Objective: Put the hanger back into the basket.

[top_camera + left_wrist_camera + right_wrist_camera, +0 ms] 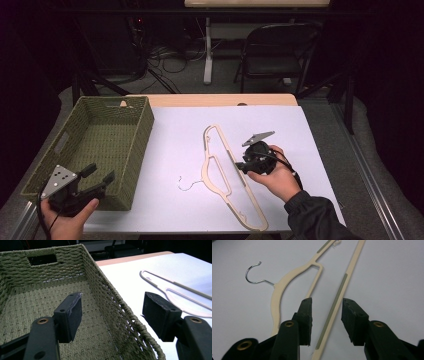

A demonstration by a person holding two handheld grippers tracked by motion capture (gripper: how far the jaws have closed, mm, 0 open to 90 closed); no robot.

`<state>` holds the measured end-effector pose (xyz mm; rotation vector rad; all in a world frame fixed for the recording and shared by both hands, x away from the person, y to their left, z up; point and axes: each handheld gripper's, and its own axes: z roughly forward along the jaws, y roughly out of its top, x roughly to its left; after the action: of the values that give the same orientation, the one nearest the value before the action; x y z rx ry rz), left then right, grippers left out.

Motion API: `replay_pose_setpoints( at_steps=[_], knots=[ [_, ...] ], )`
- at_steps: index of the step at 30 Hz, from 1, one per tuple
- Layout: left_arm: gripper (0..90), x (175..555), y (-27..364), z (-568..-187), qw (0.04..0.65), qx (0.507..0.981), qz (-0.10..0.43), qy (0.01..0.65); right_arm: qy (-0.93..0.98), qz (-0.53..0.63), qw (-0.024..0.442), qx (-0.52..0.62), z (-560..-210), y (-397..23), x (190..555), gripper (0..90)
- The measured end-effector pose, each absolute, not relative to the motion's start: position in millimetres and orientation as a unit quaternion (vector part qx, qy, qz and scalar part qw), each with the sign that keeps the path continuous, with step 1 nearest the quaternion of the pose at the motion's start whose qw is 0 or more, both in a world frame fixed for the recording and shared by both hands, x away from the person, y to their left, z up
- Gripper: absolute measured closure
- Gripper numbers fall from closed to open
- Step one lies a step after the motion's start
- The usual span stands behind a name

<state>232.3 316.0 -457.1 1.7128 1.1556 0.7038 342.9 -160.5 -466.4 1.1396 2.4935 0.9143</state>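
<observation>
Right tongs point(325, 322) parted astride hanger point(220, 170) bar lying on white counter point(300, 135), unclamped, lined up to grip; left tongs point(112, 315) wide, holding nothing, straddling basket point(142, 145) rim, waiting.

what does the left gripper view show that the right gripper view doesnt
Left gripper view: the green woven basket with a handle slot, one tool jaw over its inside and one outside its rim, and the tan table edge.

Right gripper view: the cream plastic hanger's silver wire hook, and its bar with a grey strip between the open right tool jaws.

Both: the hanger on the white sheet.
</observation>
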Motion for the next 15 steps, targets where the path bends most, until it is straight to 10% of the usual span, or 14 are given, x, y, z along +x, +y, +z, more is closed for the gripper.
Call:
replay_pose_setpoints(
  at_steps=[15],
  knots=[
    [32.2,234.1,315.1,-458.5,0.459,0.699,0.283,0.47,0.874,0.249,0.095,0.406,-462.7,-141.6,364.2,56.3]
  ],
)
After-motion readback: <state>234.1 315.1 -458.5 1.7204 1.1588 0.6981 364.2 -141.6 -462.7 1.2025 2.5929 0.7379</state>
